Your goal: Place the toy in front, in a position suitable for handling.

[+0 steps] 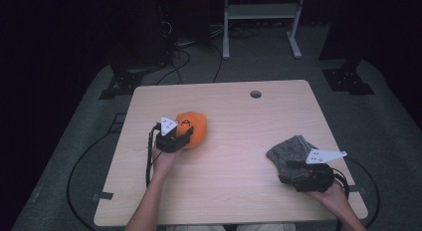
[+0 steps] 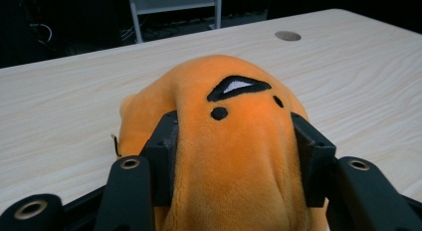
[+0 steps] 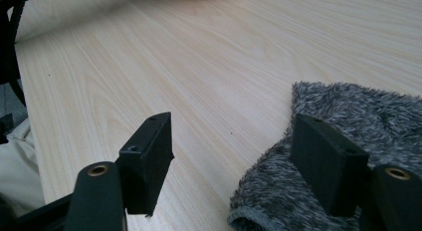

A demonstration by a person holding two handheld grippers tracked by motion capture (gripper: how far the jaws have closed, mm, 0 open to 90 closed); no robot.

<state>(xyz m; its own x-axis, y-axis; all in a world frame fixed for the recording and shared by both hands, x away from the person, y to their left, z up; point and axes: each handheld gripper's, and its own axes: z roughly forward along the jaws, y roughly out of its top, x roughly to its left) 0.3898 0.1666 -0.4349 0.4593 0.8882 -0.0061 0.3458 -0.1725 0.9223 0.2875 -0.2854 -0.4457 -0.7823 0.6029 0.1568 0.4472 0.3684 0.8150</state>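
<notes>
On the bench [image 1: 234, 141], left of the round hole [image 1: 256, 94] and nearer the person, the left gripper [image 2: 234, 141] is squeezing an orange plush toy [image 2: 234, 156]: both black fingers [image 2: 164, 151] are pressing into its flanks, so the fur is bulging up between them. The toy is lying flat on the wood, its stitched black-and-white eye pointing away from the fingers toward the hole. Well to the right of the hole and nearer the person, the right gripper [image 3: 244, 156] is holding its fingers [image 3: 149, 156] spread wide, pinching nothing. A grey fuzzy cloth [image 3: 348, 121] is lying crumpled under the one finger, its edge reaching into the gap, while the other is hanging over bare wood.
</notes>
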